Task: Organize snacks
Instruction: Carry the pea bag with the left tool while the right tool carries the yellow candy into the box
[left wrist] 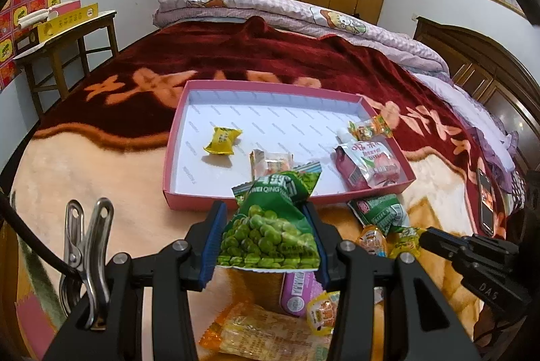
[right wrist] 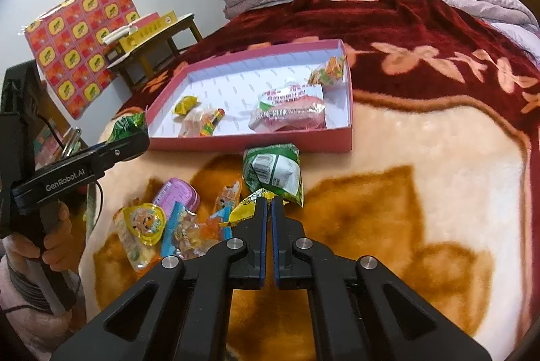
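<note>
My left gripper is shut on a green pea snack bag, lifted just in front of the pink tray. The tray holds a yellow packet, an orange-white packet, a pink drink pouch and a small jelly packet. My right gripper is shut, pinching the edge of a yellow snack packet on the blanket. Behind it lies a second green bag. To its left lie a purple packet, a jelly cup and other loose snacks. The left gripper shows at the left.
Everything sits on a bed with a red and cream blanket. A phone lies at the right. A folded quilt lies at the far end, and a wooden table stands left of the bed. A hand holds the left gripper's handle.
</note>
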`<state>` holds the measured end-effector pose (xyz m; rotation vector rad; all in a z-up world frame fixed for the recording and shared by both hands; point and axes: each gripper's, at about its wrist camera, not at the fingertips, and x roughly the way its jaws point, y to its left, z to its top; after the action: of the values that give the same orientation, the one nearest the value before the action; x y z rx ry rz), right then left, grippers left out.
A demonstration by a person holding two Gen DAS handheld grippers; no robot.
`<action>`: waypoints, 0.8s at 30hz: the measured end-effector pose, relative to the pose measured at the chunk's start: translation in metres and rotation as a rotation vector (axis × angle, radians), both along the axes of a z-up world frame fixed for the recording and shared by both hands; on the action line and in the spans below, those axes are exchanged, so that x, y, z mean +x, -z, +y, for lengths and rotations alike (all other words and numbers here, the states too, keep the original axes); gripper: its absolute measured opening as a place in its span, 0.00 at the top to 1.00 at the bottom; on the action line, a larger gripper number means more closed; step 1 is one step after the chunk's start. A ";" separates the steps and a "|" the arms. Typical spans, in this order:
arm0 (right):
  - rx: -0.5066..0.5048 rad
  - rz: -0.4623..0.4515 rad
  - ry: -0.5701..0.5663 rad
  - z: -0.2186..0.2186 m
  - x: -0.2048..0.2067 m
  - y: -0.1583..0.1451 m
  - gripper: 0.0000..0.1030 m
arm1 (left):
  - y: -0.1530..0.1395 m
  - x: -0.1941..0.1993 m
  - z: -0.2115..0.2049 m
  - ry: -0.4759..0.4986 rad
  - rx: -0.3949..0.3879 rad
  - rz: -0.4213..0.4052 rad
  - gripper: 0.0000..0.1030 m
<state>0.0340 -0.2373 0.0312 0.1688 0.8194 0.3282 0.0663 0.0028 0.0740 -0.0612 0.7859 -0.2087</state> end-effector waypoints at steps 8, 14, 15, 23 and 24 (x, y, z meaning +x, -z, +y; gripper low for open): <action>0.008 -0.045 -0.021 0.005 0.003 -0.020 0.97 | -0.005 0.009 0.005 -0.017 0.009 -0.011 0.54; -0.008 -0.075 -0.043 0.013 0.012 -0.034 0.97 | -0.005 0.022 0.007 -0.027 0.028 -0.009 0.54; -0.010 -0.079 -0.046 0.014 0.016 -0.036 0.96 | -0.005 0.024 0.008 -0.027 0.030 -0.008 0.54; -0.018 -0.094 -0.066 0.028 0.040 -0.044 0.96 | 0.001 0.041 0.007 -0.024 0.045 0.005 0.54; -0.019 -0.095 -0.067 0.029 0.042 -0.044 0.97 | 0.002 0.042 0.007 -0.023 0.047 0.006 0.54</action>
<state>0.0758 -0.2079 0.0749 0.1076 0.7354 0.3888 0.1083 0.0096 0.0720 -0.0259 0.7950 -0.1681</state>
